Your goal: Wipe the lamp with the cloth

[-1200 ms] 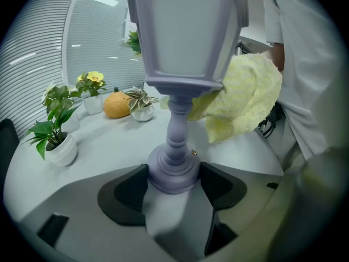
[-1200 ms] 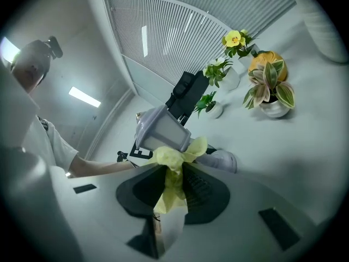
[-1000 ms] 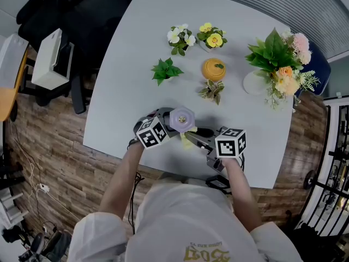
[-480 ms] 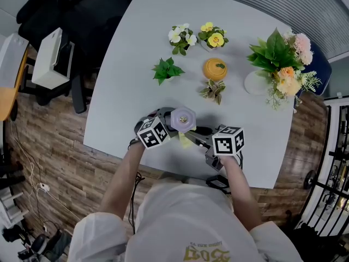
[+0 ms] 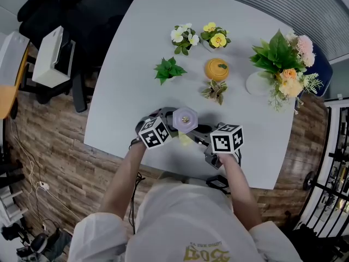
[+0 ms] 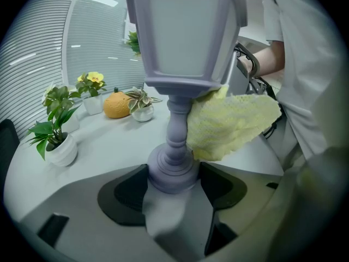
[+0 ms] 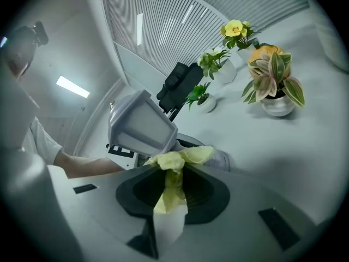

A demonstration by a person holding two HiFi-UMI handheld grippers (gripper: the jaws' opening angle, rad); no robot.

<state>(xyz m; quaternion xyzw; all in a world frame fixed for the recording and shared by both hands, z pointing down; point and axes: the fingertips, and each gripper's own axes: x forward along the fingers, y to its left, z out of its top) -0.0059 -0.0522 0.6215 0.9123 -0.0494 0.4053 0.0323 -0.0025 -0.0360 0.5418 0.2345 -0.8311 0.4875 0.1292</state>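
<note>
We clamp the base of the lamp (image 6: 185, 37) in the left gripper (image 6: 173, 185), while the right gripper (image 7: 172, 189), pinching the yellow cloth (image 6: 229, 125), has edged closer to the stem, mid-wipe.

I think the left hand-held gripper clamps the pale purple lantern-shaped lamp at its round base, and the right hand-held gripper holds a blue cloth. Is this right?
Only the colour is wrong: the knitted cloth in the right hand-held gripper is yellow, not blue, as the right gripper view shows. The rest stands.
</note>
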